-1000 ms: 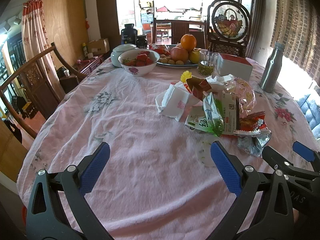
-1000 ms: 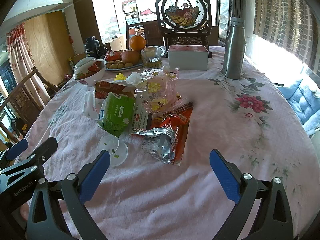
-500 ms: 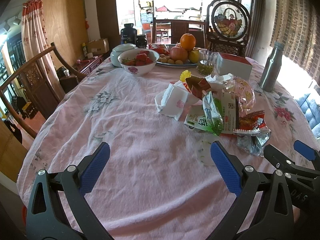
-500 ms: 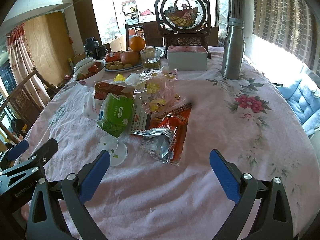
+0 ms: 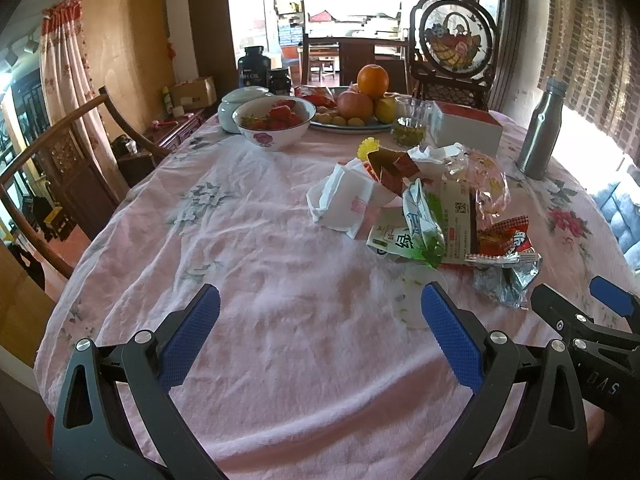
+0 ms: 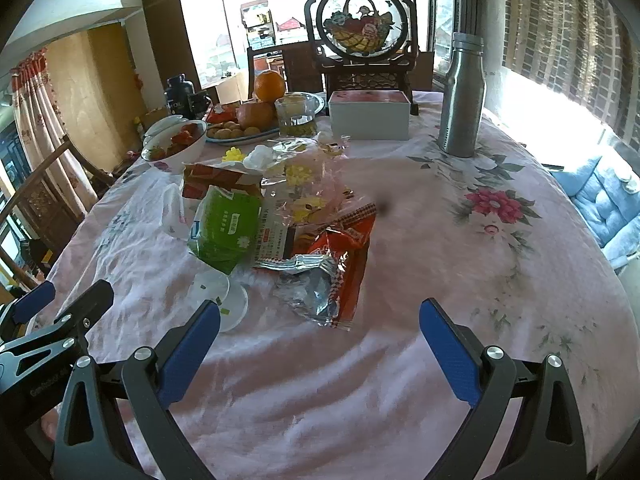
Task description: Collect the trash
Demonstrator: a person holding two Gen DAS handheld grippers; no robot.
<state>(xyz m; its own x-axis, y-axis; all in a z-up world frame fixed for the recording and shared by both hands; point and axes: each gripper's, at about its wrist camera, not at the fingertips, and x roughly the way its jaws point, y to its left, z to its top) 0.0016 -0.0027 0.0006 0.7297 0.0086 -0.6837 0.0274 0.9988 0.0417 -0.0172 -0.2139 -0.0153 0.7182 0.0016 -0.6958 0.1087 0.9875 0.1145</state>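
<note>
A heap of trash lies on the pink floral tablecloth point(image 5: 240, 280): a white napkin packet point(image 5: 344, 204), a green wrapper point(image 5: 420, 224) point(image 6: 226, 228), a red and silver snack bag point(image 5: 506, 264) point(image 6: 332, 276), a crinkled clear bag point(image 6: 308, 184) and a clear plastic lid point(image 6: 224, 300). My left gripper point(image 5: 320, 344) is open and empty, above the cloth, near and left of the heap. My right gripper point(image 6: 320, 348) is open and empty, just short of the snack bag. Each gripper shows at the edge of the other's view.
At the back stand a bowl of strawberries point(image 5: 274, 122), a fruit plate with an orange point(image 5: 372, 80), a glass point(image 6: 296, 116), a white box point(image 6: 370, 114), a steel bottle point(image 6: 460, 96) and an ornate framed stand point(image 6: 362, 28). A wooden chair point(image 5: 60, 152) is at the left.
Both views have shifted very slightly; the right gripper sits a touch lower in the left wrist view. Both grippers stay open and nothing on the table has moved.
</note>
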